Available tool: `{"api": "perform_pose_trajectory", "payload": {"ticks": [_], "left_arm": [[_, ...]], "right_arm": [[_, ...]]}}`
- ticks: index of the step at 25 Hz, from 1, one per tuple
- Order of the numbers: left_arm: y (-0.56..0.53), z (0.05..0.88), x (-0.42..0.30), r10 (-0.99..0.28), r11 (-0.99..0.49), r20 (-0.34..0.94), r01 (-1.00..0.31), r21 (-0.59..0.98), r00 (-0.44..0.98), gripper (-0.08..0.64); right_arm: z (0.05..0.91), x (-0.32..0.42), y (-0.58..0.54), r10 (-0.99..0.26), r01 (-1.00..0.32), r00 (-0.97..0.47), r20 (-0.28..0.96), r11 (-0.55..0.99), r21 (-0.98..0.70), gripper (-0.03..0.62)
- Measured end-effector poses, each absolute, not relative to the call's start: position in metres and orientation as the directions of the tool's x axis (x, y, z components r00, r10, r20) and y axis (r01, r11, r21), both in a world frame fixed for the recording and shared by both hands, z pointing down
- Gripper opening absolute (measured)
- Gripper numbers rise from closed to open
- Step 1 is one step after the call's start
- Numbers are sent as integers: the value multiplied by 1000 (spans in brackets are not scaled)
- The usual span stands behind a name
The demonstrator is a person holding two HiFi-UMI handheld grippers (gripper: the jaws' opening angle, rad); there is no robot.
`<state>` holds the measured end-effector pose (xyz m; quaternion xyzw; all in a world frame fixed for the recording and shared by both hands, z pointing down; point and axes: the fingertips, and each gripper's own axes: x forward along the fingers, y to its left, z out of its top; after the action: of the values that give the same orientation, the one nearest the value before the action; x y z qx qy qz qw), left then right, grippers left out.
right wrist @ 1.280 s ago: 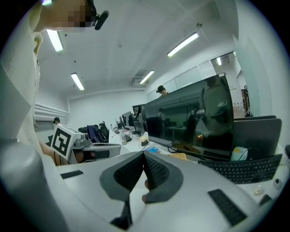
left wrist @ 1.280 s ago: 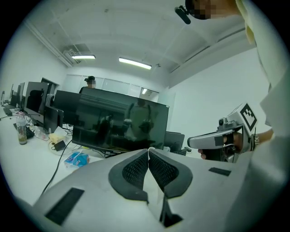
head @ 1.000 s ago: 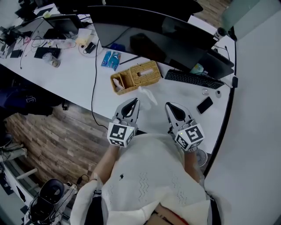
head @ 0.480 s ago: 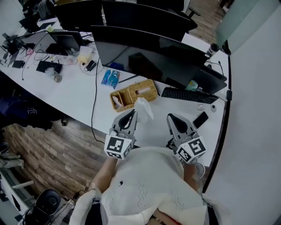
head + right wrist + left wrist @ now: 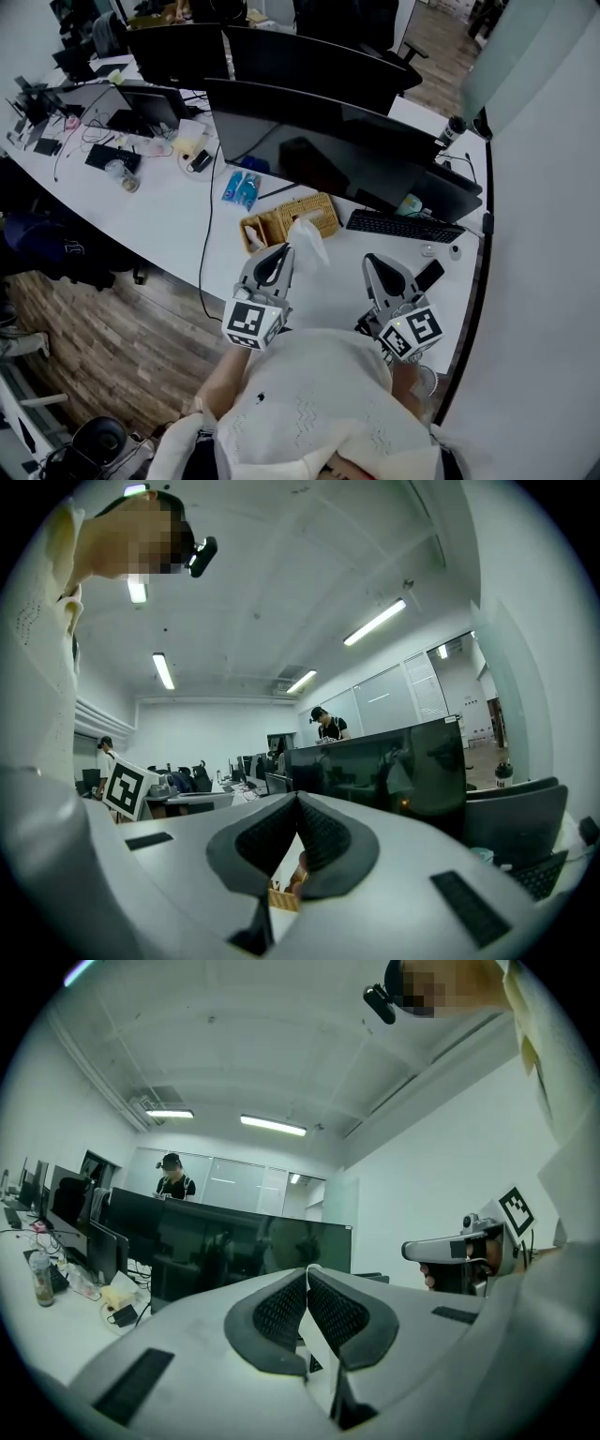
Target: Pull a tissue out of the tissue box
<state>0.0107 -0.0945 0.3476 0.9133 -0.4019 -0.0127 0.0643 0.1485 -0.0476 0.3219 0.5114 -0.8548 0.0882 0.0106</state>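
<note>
The left tool (image 5: 283, 247) has its two jaws squeezed shut on a thin white tissue (image 5: 309, 240). In the left gripper view, the edge of the sheet pokes up between the dark pads (image 5: 281, 1312), and the rest hangs down under them. From the head view, the tissue is up in the air just beside the tip of the left tool. It is in front of the woven, straw-coloured tissue box (image 5: 279, 220). I cannot tell if the bottom end of the tissue is out of the box. The tissue box sits on the long white bench (image 5: 169, 211), near a black keyboard (image 5: 403, 226) and in front of a big dark monitor (image 5: 319, 141). Two blue packets (image 5: 240, 187) lie just beside the box, and a black phone (image 5: 430, 273) lies near the right tool (image 5: 373, 260). The right tool is held up next to the left one, well apart from the tissue. Its jaws touch at the tips and hold nothing. Both tools point out across the bench.
</note>
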Motion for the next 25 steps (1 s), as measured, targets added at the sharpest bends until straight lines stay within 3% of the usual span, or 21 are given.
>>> {"api": "perform_pose_trajectory", "payload": {"ticks": [25], "left_arm": [[-84,353,-1,-742,-657,39,-737,156,669,15]], "right_arm": [[316,126,-49,-856,-863,-505,107,498,-87,0]]}}
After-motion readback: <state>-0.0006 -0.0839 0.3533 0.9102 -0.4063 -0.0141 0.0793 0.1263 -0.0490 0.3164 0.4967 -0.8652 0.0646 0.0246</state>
